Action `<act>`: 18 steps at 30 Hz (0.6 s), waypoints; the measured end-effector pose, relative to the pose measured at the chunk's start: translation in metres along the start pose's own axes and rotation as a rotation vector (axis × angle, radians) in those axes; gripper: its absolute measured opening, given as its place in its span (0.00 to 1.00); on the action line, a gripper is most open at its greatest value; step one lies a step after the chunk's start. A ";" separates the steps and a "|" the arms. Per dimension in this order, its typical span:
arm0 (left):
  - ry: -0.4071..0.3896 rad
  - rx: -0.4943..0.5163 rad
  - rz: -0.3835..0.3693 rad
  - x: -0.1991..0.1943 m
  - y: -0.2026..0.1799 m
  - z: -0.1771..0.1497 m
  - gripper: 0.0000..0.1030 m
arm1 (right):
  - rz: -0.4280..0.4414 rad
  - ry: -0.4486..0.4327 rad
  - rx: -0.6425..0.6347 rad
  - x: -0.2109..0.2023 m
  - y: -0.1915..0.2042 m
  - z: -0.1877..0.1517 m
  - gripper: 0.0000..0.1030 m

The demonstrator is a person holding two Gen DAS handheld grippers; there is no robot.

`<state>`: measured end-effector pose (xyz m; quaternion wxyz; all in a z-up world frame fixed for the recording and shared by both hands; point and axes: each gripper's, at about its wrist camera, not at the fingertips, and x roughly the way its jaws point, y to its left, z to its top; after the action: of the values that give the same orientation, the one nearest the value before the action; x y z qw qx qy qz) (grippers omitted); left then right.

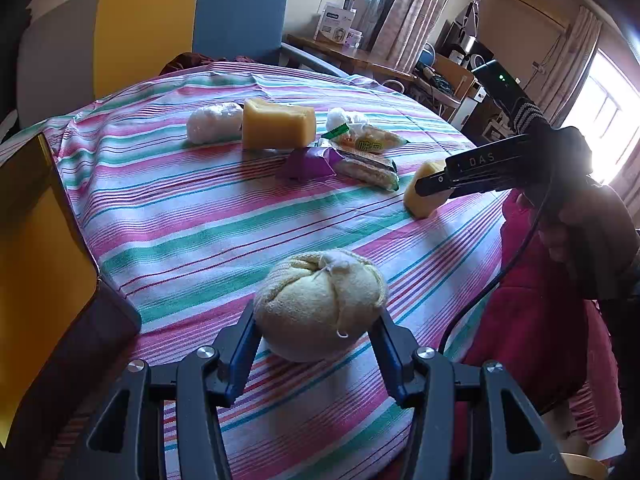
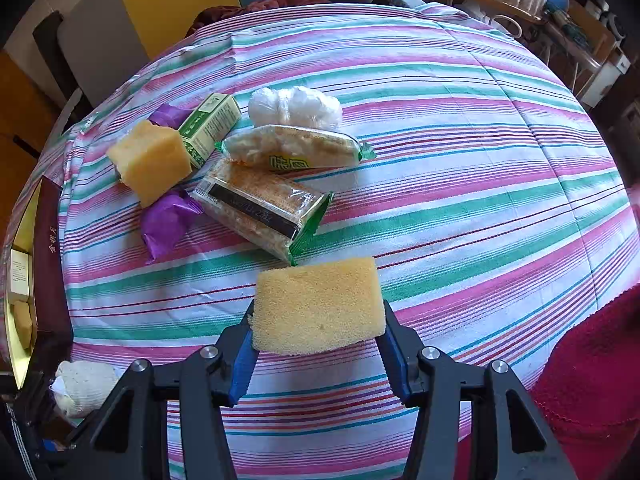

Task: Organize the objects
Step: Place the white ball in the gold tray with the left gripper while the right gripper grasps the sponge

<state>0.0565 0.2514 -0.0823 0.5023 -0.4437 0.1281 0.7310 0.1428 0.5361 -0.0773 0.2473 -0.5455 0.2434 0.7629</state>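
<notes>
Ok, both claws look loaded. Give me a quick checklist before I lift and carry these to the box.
1. Left claw on the cloth ball: fingers at both flanks, ok.
2. Right claw on the flat sponge: pads pressing both ends, ok.
3. Flat sponge clear of the snack packet: near its corner but apart, ok.
4. Whether either item is off the striped cloth: cannot tell.
5. Yellow box has room: partly in view, holds items, cannot tell.

tablecloth [image 2: 460, 184]: striped woven cloth, matt | sponge [image 2: 318, 306]: porous, rough | wrappers [image 2: 260, 208]: glossy plastic
</notes>
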 end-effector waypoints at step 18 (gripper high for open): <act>-0.019 -0.006 0.015 -0.008 0.001 0.001 0.52 | 0.000 -0.003 -0.001 0.003 0.001 0.001 0.53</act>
<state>0.0560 0.2473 -0.0757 0.4964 -0.4373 0.1244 0.7395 0.1405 0.5365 -0.0794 0.2473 -0.5445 0.2427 0.7638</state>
